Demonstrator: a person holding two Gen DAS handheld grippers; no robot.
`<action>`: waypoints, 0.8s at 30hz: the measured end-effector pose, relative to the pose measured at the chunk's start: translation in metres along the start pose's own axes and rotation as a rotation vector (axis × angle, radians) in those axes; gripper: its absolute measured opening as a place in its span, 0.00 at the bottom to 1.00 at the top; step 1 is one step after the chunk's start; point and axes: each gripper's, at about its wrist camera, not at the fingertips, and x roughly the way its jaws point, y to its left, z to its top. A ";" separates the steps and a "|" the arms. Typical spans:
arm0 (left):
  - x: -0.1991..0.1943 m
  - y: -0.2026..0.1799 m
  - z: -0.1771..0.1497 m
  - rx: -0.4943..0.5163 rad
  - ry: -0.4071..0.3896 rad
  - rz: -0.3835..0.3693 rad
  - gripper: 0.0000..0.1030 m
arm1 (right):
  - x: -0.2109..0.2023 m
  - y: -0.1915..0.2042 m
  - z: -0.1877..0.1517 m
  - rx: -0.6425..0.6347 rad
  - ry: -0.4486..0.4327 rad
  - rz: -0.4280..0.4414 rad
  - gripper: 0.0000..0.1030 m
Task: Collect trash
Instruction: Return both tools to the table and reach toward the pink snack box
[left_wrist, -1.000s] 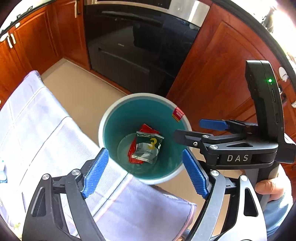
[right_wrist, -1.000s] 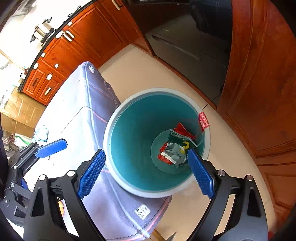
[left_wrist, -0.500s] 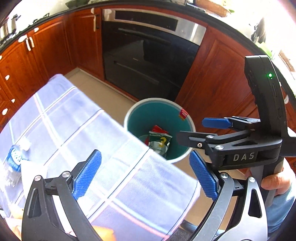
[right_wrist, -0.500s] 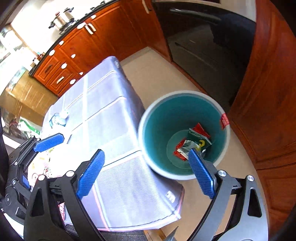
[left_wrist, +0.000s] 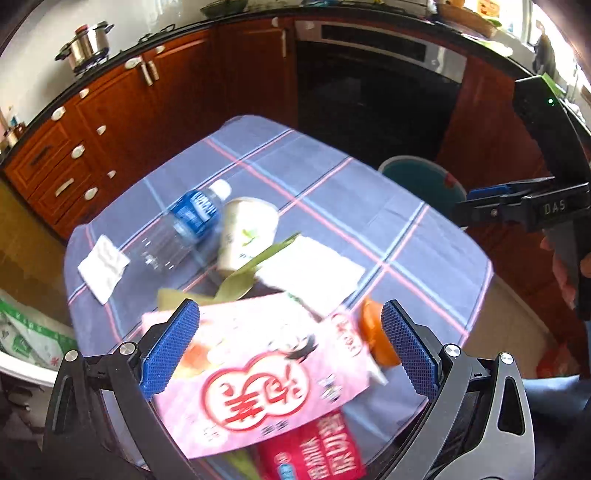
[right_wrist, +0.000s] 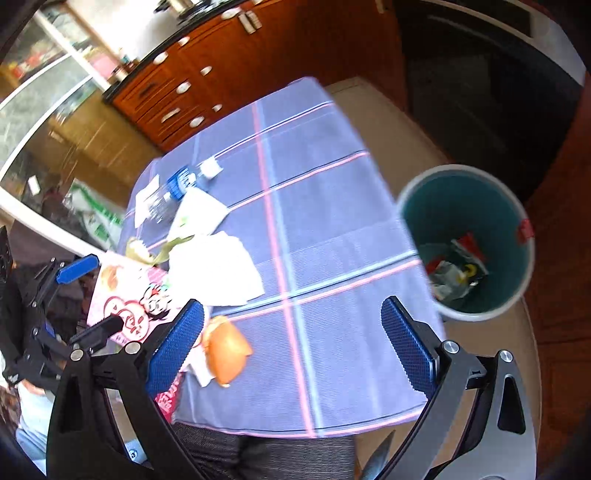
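Note:
My left gripper (left_wrist: 288, 310) hangs over the near end of the table, its jaws opening, with nothing pressed between its pads. Under it lie a pink snack bag (left_wrist: 266, 373), a red packet (left_wrist: 314, 450) and an orange peel (left_wrist: 376, 339). Farther back are a white napkin (left_wrist: 310, 273), a green leaf (left_wrist: 236, 280), a tipped paper cup (left_wrist: 247, 232), a clear bottle (left_wrist: 181, 225) and a small tissue (left_wrist: 103, 267). My right gripper (right_wrist: 291, 306), also opening, holds nothing above bare cloth beside the orange peel (right_wrist: 225, 350). The teal bin (right_wrist: 443, 206) holds crumpled wrappers (right_wrist: 454, 269).
A checked blue-purple cloth (right_wrist: 314, 221) covers the table. The bin (left_wrist: 421, 177) stands on the floor past its far right corner, by a black oven (left_wrist: 369, 92). Red-brown cabinets (left_wrist: 110, 122) run along the back left. A green-and-white bag (left_wrist: 29, 332) lies on the floor, left.
Both grippers have pulled back from above the bin to over the table, so the trash on the cloth has come into view. Their jaws stand a little wider.

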 end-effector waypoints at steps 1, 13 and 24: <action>-0.002 0.012 -0.009 -0.011 0.010 0.021 0.96 | 0.006 0.009 -0.001 -0.016 0.014 0.010 0.90; -0.005 0.091 -0.089 -0.161 0.078 -0.043 0.96 | 0.077 0.085 -0.023 -0.102 0.169 0.062 0.90; 0.014 0.101 -0.095 -0.190 0.093 -0.054 0.97 | 0.086 0.077 -0.008 -0.062 0.163 0.045 0.90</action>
